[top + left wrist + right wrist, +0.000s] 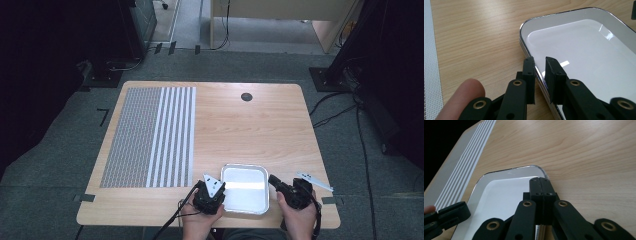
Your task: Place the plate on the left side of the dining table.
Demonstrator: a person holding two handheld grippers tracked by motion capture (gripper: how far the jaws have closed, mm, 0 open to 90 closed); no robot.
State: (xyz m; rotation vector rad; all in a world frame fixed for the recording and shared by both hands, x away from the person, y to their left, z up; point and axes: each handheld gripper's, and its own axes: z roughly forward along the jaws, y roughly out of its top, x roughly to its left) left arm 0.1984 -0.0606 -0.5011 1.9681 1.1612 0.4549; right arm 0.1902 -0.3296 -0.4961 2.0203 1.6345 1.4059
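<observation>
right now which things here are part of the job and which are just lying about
In the job (judging by where the grippers are):
- tray, empty
- left hand-held gripper, jaws astride the tray's rim with a gap
- right hand-held gripper, jaws together at the tray's other rim

Lying about:
- striped mat, apart from the tray
- black round cap at the table's far edge
</observation>
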